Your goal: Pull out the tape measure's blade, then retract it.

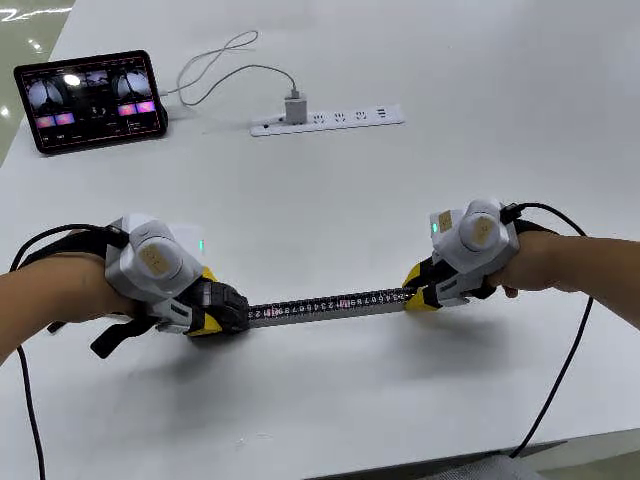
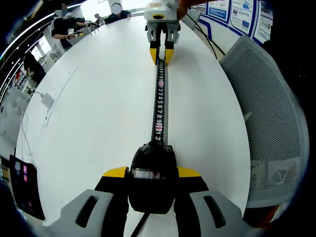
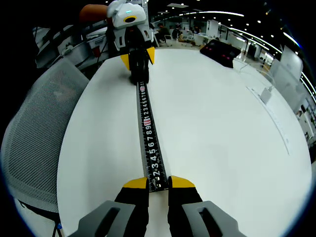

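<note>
While the left hand-held gripper (image 2: 153,173) clamps the tape-measure case (image 2: 152,190), the right hand-held gripper (image 3: 158,183) pinches the blade (image 3: 147,131) numbered 2–9.

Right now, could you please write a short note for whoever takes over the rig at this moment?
Left hand-held gripper: shut on the black tape measure case, low at the white table.
Right hand-held gripper: shut on the free end of the blade, off to the right of the case.
Blade: pulled out and straight between the two, numbers up; whether it touches the table I cannot tell.
Done: the pull-out.
Left: retract the blade into the case, probably by guiding the right hand-held gripper back toward the case rather than letting the end go.
</note>
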`<state>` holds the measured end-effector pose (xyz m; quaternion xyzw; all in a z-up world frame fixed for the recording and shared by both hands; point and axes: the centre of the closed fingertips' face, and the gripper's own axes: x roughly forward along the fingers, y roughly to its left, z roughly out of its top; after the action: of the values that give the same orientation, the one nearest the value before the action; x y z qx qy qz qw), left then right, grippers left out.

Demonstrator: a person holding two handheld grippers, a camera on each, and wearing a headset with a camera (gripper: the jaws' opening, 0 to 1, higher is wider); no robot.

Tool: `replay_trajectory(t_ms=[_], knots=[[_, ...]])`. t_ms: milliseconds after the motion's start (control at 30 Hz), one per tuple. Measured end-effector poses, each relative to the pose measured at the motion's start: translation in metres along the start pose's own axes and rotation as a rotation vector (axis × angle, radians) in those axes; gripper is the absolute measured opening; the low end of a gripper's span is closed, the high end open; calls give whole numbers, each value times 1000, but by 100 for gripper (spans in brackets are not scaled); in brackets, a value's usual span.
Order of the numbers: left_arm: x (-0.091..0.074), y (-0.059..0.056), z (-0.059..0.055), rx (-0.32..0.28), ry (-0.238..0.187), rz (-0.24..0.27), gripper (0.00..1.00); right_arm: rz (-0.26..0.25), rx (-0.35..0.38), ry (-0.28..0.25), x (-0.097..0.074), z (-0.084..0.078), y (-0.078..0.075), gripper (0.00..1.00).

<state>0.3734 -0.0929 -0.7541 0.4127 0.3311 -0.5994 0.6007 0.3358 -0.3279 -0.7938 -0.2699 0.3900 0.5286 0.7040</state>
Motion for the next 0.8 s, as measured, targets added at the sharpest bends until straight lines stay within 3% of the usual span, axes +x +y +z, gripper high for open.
replay_trajectory(t_ms=[800], knots=[[0,0,0,-7,2,6,30,0,21,-6,-7,0,2,10]])
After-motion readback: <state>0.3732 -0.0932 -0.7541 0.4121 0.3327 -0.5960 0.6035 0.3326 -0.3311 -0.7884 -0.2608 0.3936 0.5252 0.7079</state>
